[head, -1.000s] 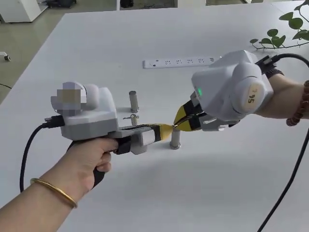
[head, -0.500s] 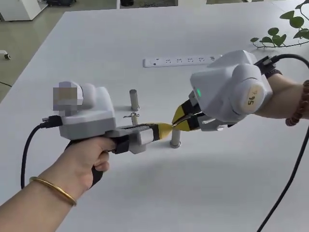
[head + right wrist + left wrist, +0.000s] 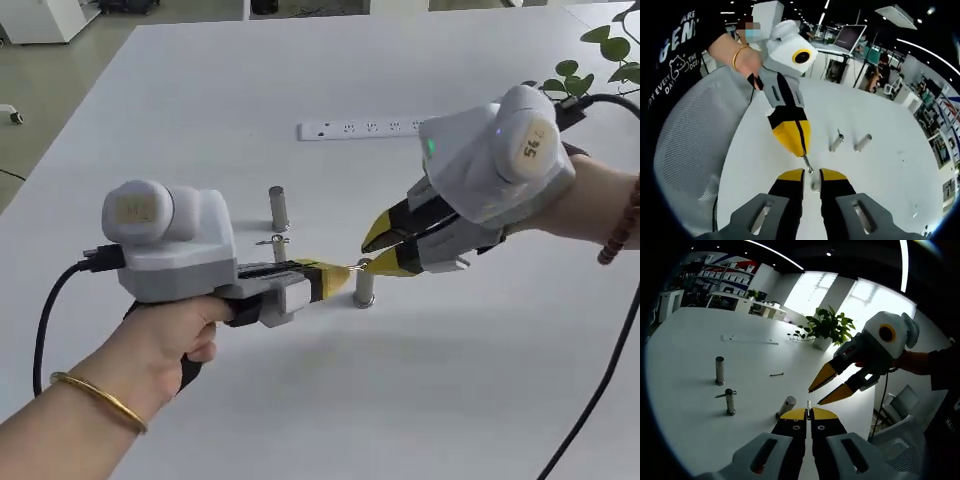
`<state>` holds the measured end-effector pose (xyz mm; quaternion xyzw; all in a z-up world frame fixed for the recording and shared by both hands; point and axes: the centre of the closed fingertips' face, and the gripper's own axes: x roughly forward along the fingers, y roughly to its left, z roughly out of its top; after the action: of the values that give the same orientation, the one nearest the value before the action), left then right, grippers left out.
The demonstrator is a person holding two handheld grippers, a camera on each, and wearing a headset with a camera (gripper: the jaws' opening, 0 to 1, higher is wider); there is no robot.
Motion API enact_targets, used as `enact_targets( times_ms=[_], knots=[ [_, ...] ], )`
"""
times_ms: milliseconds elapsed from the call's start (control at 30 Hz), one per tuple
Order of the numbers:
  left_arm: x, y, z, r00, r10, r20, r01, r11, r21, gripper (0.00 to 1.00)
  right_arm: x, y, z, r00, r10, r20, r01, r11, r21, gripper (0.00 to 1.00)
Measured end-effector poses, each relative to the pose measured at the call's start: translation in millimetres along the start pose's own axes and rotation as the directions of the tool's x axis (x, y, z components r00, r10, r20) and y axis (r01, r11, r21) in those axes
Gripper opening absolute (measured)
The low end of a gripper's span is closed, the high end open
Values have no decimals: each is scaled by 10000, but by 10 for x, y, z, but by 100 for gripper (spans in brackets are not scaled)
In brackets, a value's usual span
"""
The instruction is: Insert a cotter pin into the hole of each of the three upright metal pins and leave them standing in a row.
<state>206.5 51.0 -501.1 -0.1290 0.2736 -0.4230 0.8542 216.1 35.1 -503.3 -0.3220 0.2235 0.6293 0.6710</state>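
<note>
On the white table (image 3: 200, 90) the right gripper (image 3: 367, 259) has rolled and lifted since half a second ago, and its yellow jaws, then nearly together, now stand spread on either side of the tip of the left gripper (image 3: 343, 273). The left gripper has barely moved, its jaws pressed together on a cotter pin (image 3: 808, 405) that pokes forward just above the nearest metal pin (image 3: 364, 288). The power strip (image 3: 370, 128) lies beyond. The middle metal pin (image 3: 278, 246) already carries a cotter pin; the far metal pin (image 3: 278, 208) stands bare. A loose cotter pin (image 3: 776, 374) lies farther off.
</note>
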Motion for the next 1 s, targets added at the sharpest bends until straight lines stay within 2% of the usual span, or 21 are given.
enact_targets(
  times_ms=[67, 100, 200, 333, 467, 533, 600, 667, 767, 833, 933, 1000],
  knots=[
    [-12, -24, 6, 9998, -156, 75, 153, 9991, 385, 0, -16, 22, 13, 9995, 175, 259, -190, 9981, 581, 7],
    [-19, -37, 8, 9997, -240, 86, 235, 9981, 577, 0, -30, 16, 18, 9989, 141, 452, -191, 9936, 1116, 7],
    [-41, -54, 5, 9995, -311, 73, 300, 9931, 1135, 0, -67, 68, 50, 9951, 430, 893, -587, 9816, 1815, 7],
    [-58, -70, -4, 9990, -447, 74, 427, 9835, 1757, 0, -108, 120, 30, 9909, 742, 1122, -992, 9665, 2366, 8],
    [-59, -80, -79, 9978, -595, -280, 648, 9622, 2646, 0, -122, 217, 28, 9831, 1227, 1357, -1557, 9505, 2690, 8],
    [-61, -109, -116, 9964, -751, -397, 832, 9564, 2798, 0, -120, 265, 30, 9785, 1452, 1464, -1820, 9419, 2822, 8],
    [-62, -121, -140, 9952, -845, -494, 951, 9541, 2840, 0, -114, 295, 22, 9764, 1585, 1468, -1948, 9397, 2811, 8],
    [-66, -138, -176, 9932, -956, -672, 1117, 9453, 3065, 0, -102, 343, -8, 9730, 1818, 1423, -2161, 9340, 2844, 8],
    [-74, -187, -196, 9900, -1216, -718, 1385, 9357, 3245, 0, -94, 431, -33, 9630, 2253, 1477, -2600, 9211, 2899, 9],
    [-81, -221, -205, 9871, -1424, -726, 1586, 9289, 3347, 0, -91, 478, -42, 9572, 2476, 1498, -2813, 9174, 2816, 9],
    [-91, -256, -224, 9840, -1601, -785, 1775, 9215, 3454, 0, -84, 505, -55, 9526, 2629, 1527, -2971, 9119, 2832, 9],
    [-97, -276, -249, 9818, -1666, -907, 1877, 9219, 3389, 0, -80, 514, -64, 9501, 2706, 1554, -3053, 9090, 2839, 9]
  ],
)
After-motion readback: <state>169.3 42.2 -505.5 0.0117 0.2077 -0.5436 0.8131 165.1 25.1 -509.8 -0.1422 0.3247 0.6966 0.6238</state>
